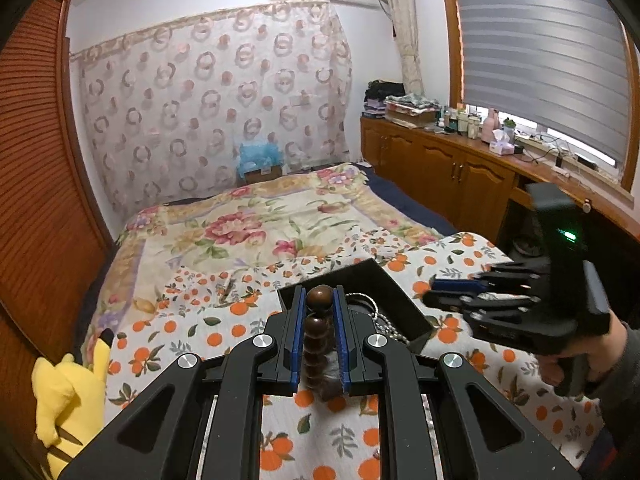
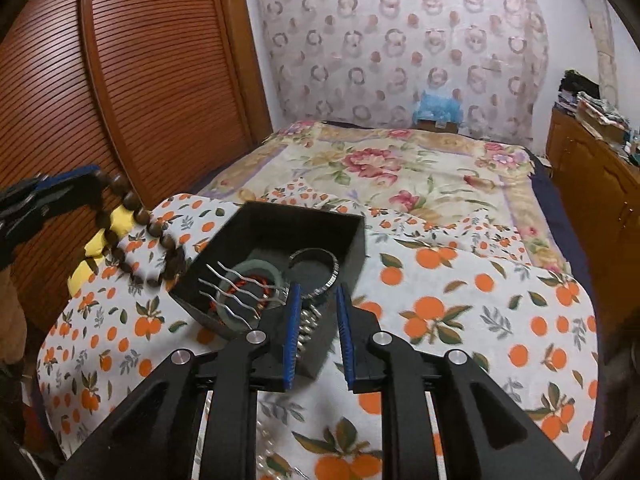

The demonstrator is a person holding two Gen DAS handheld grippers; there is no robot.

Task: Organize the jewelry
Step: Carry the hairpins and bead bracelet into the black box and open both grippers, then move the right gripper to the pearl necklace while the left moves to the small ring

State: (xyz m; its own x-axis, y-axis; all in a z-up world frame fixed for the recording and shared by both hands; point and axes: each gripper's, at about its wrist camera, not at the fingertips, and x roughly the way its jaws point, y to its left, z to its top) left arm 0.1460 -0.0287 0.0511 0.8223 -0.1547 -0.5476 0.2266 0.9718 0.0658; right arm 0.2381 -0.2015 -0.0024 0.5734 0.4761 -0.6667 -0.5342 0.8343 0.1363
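My left gripper (image 1: 319,300) is shut on a brown wooden bead bracelet (image 1: 318,340), which hangs between its blue pads just short of the black jewelry box (image 1: 372,280). In the right wrist view the bracelet (image 2: 136,216) dangles from the left gripper (image 2: 86,178) at the box's left corner. The box (image 2: 312,226) holds a green bangle (image 2: 260,270), a silver bangle (image 2: 324,276), a silver wavy hair comb (image 2: 228,288) and a silver chain (image 2: 306,330). My right gripper (image 2: 318,300) is open and empty over the box's near edge; it also shows in the left wrist view (image 1: 440,292).
The box sits on an orange-print cloth (image 2: 460,320) over a floral bedspread (image 1: 256,224). A yellow plush toy (image 1: 70,396) lies at the left. A pearl strand (image 2: 268,440) lies on the cloth under my right gripper. Wooden cabinets (image 1: 440,156) line the right wall.
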